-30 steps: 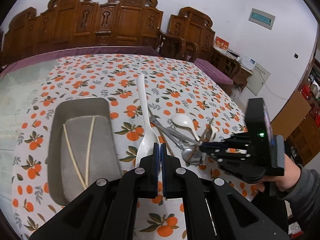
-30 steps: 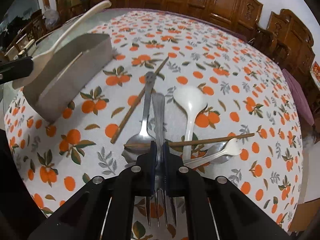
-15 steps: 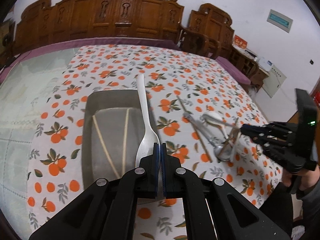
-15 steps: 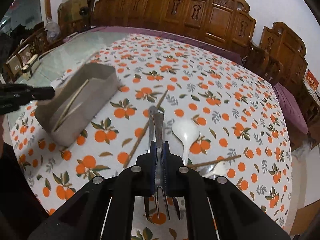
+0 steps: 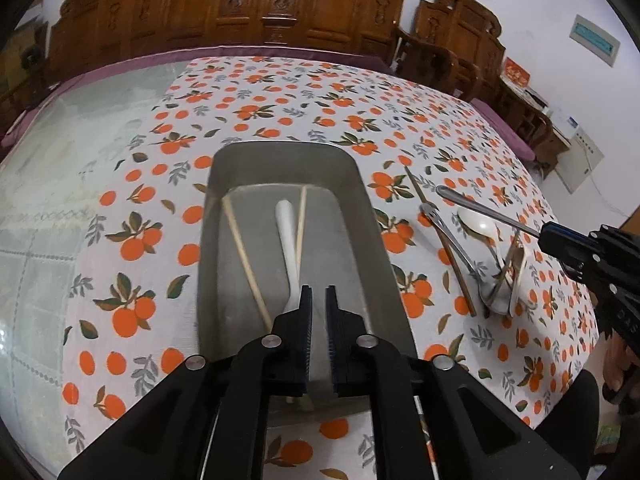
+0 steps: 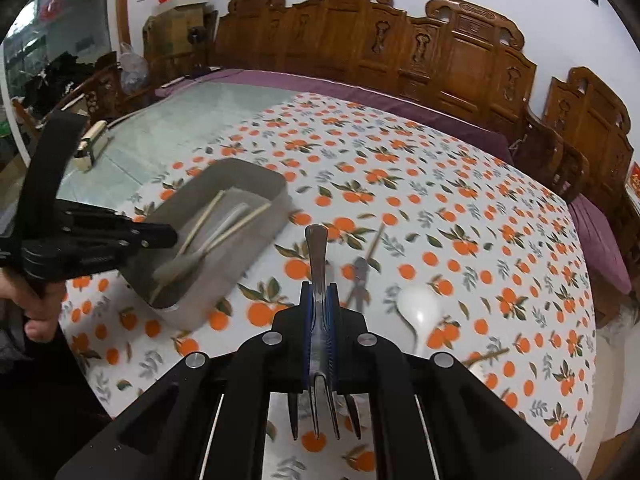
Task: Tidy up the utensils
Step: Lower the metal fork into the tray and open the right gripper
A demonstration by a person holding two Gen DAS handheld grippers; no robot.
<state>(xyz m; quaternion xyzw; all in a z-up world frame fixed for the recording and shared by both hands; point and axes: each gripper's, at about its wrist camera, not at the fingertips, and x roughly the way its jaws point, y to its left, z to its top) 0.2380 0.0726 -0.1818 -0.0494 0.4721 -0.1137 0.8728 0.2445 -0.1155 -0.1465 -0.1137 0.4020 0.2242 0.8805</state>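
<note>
A grey metal tray (image 5: 360, 184) (image 6: 264, 180) sits on the orange-print tablecloth. In it lie two pale chopsticks (image 5: 244, 256) and a white plastic spoon (image 5: 289, 248). My left gripper (image 5: 317, 300) hangs just above the tray's near end, open and empty. My right gripper (image 6: 320, 296) is shut on a metal fork (image 6: 316, 256), held above the cloth right of the tray; it also shows in the left wrist view (image 5: 480, 210). On the cloth lie a white spoon (image 6: 418, 306), a brown chopstick (image 5: 440, 240) and metal utensils (image 5: 496, 280).
Carved wooden chairs (image 5: 256, 8) line the table's far side. A purple table edge (image 6: 360, 92) runs behind the cloth. Bare pale table surface (image 5: 52, 168) lies left of the tray. A small white object (image 6: 90, 148) sits at the far left.
My left gripper moved over the tray, opened and let the white spoon drop into it. My right gripper lifted the fork up off the pile and toward the tray.
</note>
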